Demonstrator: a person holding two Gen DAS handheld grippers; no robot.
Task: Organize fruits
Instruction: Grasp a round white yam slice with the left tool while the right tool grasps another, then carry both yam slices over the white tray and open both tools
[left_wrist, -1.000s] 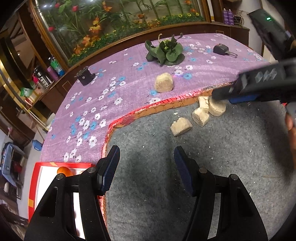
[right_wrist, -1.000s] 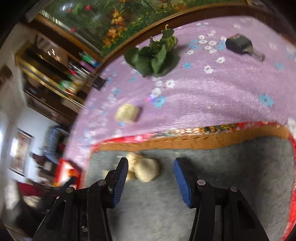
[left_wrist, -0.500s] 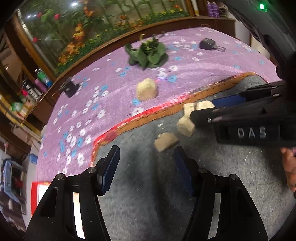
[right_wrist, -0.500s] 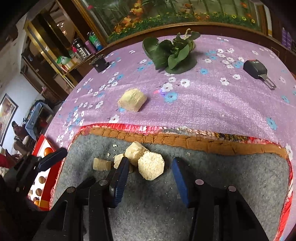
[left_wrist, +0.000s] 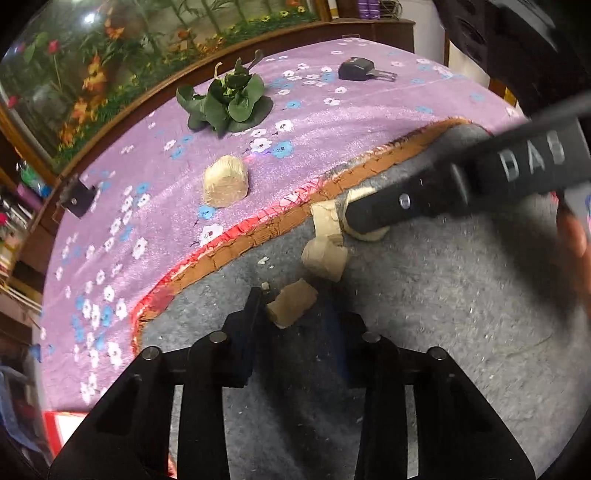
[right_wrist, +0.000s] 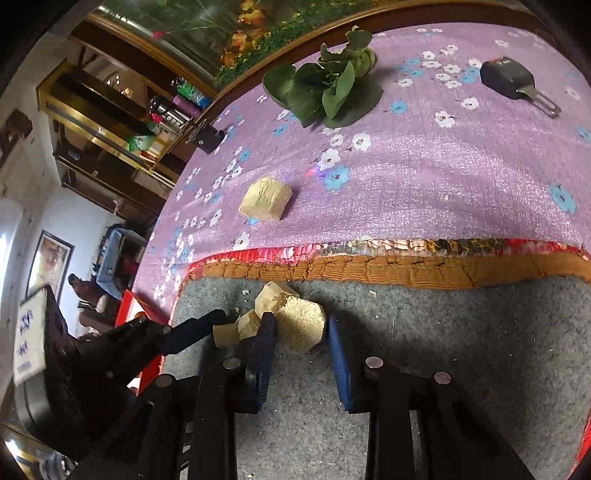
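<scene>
Several tan crumbly chunks lie on a grey mat (left_wrist: 443, 350) near its orange border. My left gripper (left_wrist: 295, 301) points down at the nearest chunk (left_wrist: 291, 308); its jaws are closing, with that chunk between the fingertips and touching the pads. My right gripper (right_wrist: 301, 319) is closing too, its blue pads against both sides of a hexagonal chunk (right_wrist: 301, 328). In the left wrist view one of the right gripper's fingers (left_wrist: 388, 206) covers part of that chunk. Two more chunks (left_wrist: 325, 258) (left_wrist: 325, 218) sit between the grippers. Another one (left_wrist: 225, 181) lies apart on the purple cloth.
The purple floral cloth (right_wrist: 443, 177) carries a green leafy plant (left_wrist: 229, 103), a black key (left_wrist: 358, 70) and a small black block (left_wrist: 77, 199). A red tray (right_wrist: 136, 306) stands off the mat's left edge. A hand (left_wrist: 576, 236) shows at the right.
Both pairs of jaws have narrowed. The left gripper moved forward until the nearest chunk sat between its tips. The right gripper shut around the hexagonal chunk.
</scene>
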